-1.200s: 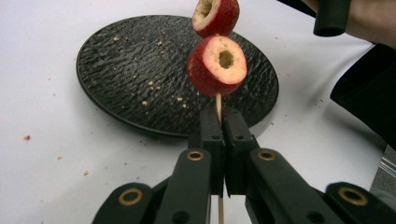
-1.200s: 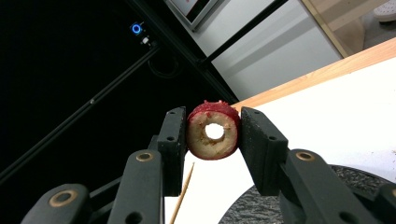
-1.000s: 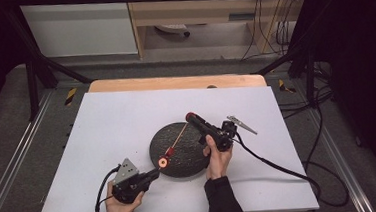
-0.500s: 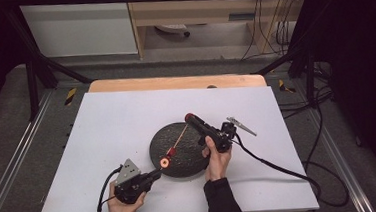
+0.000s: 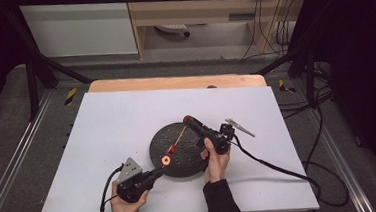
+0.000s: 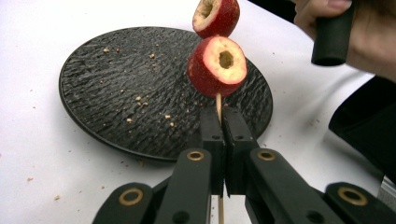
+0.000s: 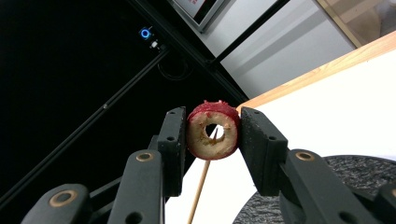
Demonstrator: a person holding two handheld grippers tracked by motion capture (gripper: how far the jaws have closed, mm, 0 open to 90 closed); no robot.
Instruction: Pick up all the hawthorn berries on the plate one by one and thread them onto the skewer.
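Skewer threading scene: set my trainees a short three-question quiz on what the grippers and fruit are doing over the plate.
1. True or false: the left gripper is shut on the wooden skewer.
2. What does the right gripper hold?
A. a cored red fruit piece
B. a spoon
C. the plate
3. What lies scattered on the black plate below the skewer?

Key:
1. True; its jaws pinch the stick just below a threaded fruit piece.
2. A; the cored fruit piece sits between its jaws, with the skewer tip at its hole.
3. Small pale crumbs.
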